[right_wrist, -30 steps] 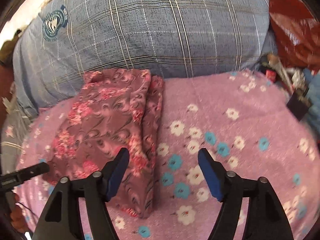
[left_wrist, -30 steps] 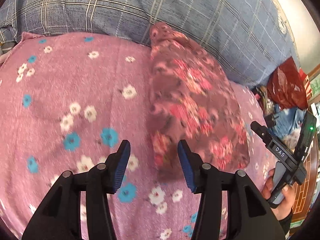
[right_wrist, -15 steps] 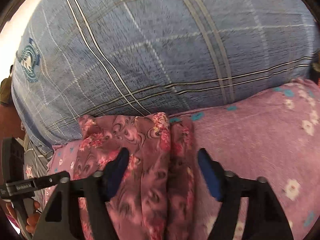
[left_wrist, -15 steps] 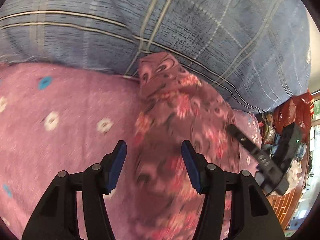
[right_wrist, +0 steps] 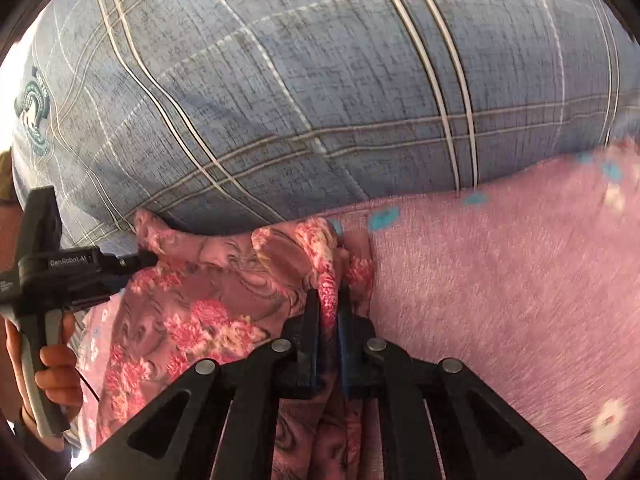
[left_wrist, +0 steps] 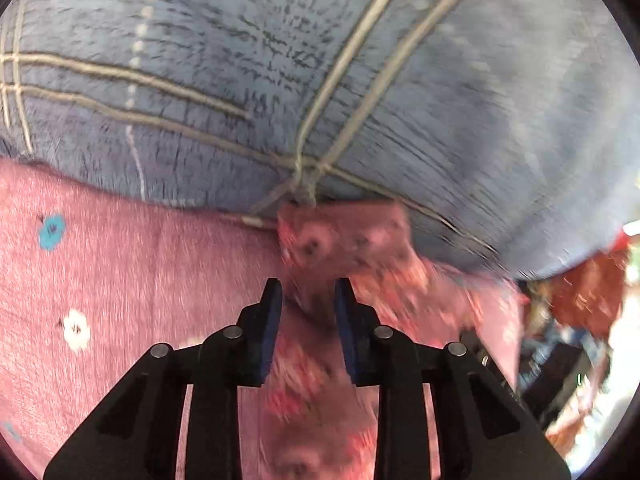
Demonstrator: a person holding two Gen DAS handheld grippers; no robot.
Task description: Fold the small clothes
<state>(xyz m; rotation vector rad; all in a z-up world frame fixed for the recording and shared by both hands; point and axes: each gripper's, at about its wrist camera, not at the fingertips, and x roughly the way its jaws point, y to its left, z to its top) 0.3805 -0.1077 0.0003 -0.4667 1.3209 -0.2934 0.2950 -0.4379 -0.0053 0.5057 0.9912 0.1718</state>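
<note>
The floral garment (right_wrist: 208, 312) lies on the pink blanket (right_wrist: 500, 300), its far edge against the blue plaid pillow (right_wrist: 320, 100). Right gripper (right_wrist: 329, 300): jaws closing, pinching a fabric fold. Left gripper (left_wrist: 308, 300): closing, narrow, cloth between (contact blurred). Only the right view shows the person's hand (right_wrist: 56, 376); open blanket lies rightward.

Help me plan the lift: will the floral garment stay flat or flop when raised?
Probably floppy: the floral garment already bunches between the closing jaws of the right gripper. Likely light, being thin cloth. It may drag on the fuzzy pink blanket.
</note>
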